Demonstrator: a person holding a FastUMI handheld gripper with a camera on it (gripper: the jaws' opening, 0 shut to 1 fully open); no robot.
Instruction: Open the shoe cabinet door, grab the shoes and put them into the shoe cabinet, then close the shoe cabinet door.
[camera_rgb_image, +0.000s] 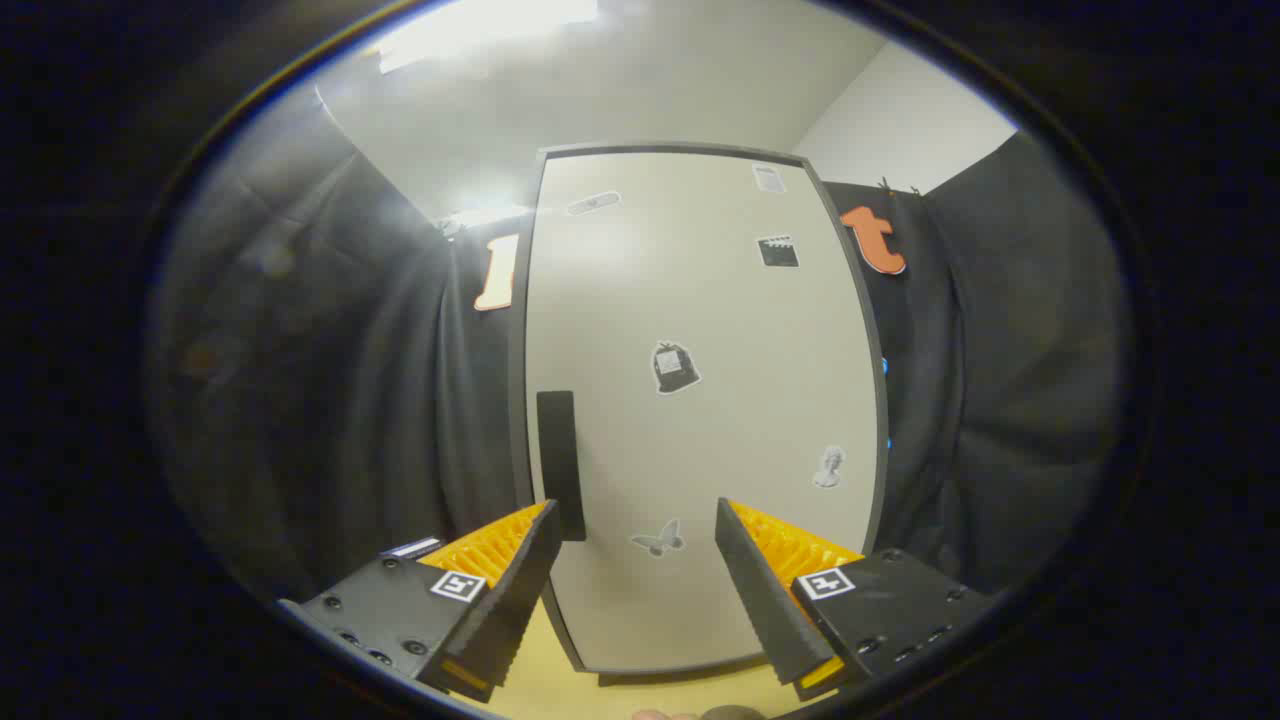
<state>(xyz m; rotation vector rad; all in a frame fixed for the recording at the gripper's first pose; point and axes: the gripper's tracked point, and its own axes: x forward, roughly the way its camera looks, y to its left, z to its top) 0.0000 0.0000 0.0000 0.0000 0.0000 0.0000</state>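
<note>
A tall pale shoe cabinet door (690, 400) with a dark frame stands shut straight ahead of me, with several small stickers on it. A dark vertical handle (560, 465) sits near the door's left edge, just beyond my left fingertip. My gripper (637, 520) is open with nothing between its fingers, and it faces the lower part of the door. Neither finger touches the handle as far as I can tell.
Black cloth (380, 400) hangs on both sides of the cabinet. A yellowish floor (640, 690) shows beneath the door and between the fingers. White wall and ceiling with a bright light (490, 30) lie above.
</note>
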